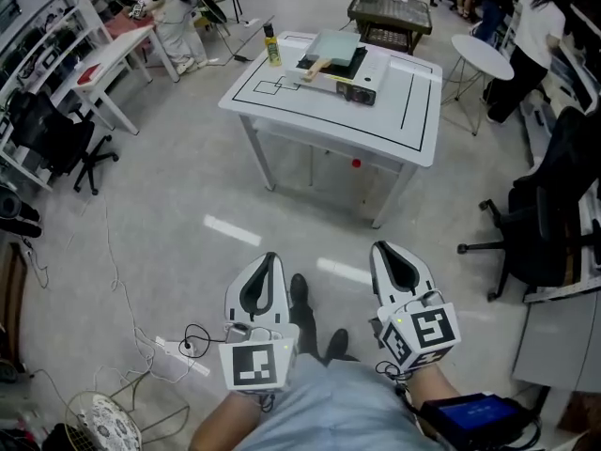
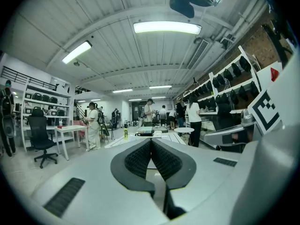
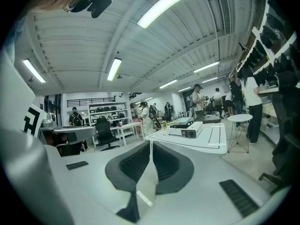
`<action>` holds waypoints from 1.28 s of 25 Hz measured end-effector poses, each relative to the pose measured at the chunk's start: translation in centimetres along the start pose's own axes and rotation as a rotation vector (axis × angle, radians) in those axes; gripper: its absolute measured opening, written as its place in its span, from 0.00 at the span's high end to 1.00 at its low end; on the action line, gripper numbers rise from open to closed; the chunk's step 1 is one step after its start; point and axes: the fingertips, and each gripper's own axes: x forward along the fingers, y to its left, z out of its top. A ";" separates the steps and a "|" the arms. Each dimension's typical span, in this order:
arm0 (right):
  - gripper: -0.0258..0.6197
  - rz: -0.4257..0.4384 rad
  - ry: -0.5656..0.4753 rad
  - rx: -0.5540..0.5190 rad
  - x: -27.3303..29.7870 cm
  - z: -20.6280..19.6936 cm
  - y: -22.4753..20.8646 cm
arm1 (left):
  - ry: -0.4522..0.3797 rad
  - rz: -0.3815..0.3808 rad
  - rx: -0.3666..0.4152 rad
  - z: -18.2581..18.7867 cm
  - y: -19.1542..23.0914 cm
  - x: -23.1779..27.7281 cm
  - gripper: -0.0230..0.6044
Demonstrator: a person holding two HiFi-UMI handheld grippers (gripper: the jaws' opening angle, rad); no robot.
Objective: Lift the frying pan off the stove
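A square grey-green frying pan (image 1: 336, 50) with a wooden handle sits on a portable stove (image 1: 361, 85) on the white table (image 1: 413, 120), far ahead of me. My left gripper (image 1: 271, 256) and right gripper (image 1: 378, 248) hang low over the floor, well short of the table. Both are shut with nothing between their pads. In the left gripper view the left gripper (image 2: 151, 141) points at the distant table (image 2: 140, 137). In the right gripper view the right gripper (image 3: 151, 143) points toward the stove (image 3: 186, 131) on the table (image 3: 208, 142).
A yellow bottle (image 1: 272, 45) stands at the table's far left corner. A round white side table (image 1: 481, 54) and black office chairs (image 1: 540, 233) are to the right, another chair (image 1: 56, 139) and white desks to the left. Cables (image 1: 178, 346) lie on the floor. People stand beyond the table.
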 end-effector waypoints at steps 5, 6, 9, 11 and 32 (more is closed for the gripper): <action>0.88 -0.018 0.049 0.025 5.2 -1.6 -1.5 | 0.053 -0.015 -0.022 -2.2 2.8 4.9 0.94; 0.88 -0.020 0.060 0.034 6.5 -1.8 -1.8 | 0.076 -0.017 -0.022 -2.6 3.6 6.1 0.94; 0.88 -0.022 0.078 0.050 11.1 -1.7 -2.6 | 0.111 -0.008 -0.015 -3.0 6.3 10.3 0.94; 0.88 -0.028 0.078 0.049 13.9 -0.9 -3.3 | 0.112 -0.016 -0.016 -2.8 7.8 13.0 0.94; 0.88 -0.131 -0.012 0.061 29.5 6.8 -5.9 | 0.035 -0.143 0.020 2.6 16.2 29.2 0.94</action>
